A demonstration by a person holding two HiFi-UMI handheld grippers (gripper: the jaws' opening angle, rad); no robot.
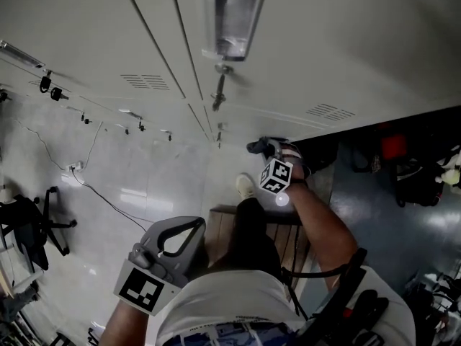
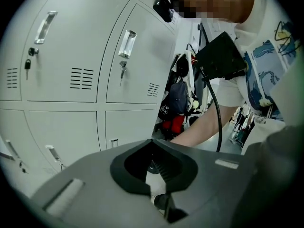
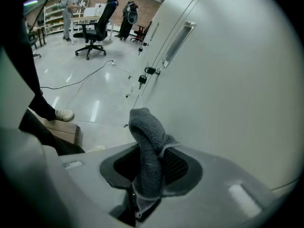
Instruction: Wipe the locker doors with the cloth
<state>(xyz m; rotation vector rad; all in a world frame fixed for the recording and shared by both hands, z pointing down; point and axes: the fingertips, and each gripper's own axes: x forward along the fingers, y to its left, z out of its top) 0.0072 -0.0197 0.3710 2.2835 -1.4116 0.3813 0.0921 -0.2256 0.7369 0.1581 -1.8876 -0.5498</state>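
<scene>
One grey, fleecy cloth (image 3: 147, 148) is pinched between the jaws of the right gripper (image 1: 267, 150). Its free end stands up in a folded hump above the jaws. The cloth sits just beside a pale grey metal locker door (image 3: 228, 80), low down near that door's bottom edge. Whether the fabric touches the metal cannot be told.

Higher on the same bank of doors is a clear, upright pull handle (image 1: 232, 16). A small key (image 1: 219, 91) hangs in the lock under it, and slotted vents (image 1: 146, 81) are cut into the neighbouring door.

The left gripper (image 1: 189, 225) hangs well back from the lockers, close to the person's waist. Its jaws are drawn together with nothing between them.

The person's leg is set on a brown wooden bench (image 1: 222, 229), and a pale shoe (image 1: 245, 186) lies on the glossy floor past the bench's far edge. A thin cable (image 1: 108, 200) trails across that floor to the left. A black office chair (image 3: 95, 32) stands further off. Red and black bags (image 2: 176, 109) fill the opening past the right edge of the locker bank.
</scene>
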